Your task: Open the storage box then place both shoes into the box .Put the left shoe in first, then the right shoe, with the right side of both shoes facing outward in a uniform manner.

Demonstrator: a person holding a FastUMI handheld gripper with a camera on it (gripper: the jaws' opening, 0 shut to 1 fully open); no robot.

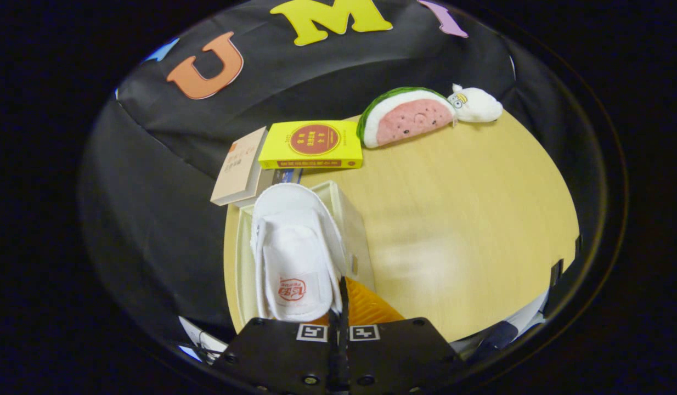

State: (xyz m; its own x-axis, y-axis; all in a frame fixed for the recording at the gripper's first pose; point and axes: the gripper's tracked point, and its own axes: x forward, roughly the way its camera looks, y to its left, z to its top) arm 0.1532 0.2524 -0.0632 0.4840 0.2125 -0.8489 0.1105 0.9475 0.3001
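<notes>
**Slipper lodged in the open box**

Spanning the scene, the pale wooden surface carries books and plush toys at its far edge. Nearer, the open storage box holds a white slipper lying lengthwise, just ahead of the fingers, which are pressed together on nothing. An orange piece sits beside them. Judging by this, one shoe is placed; next calls for fetching another.
</notes>
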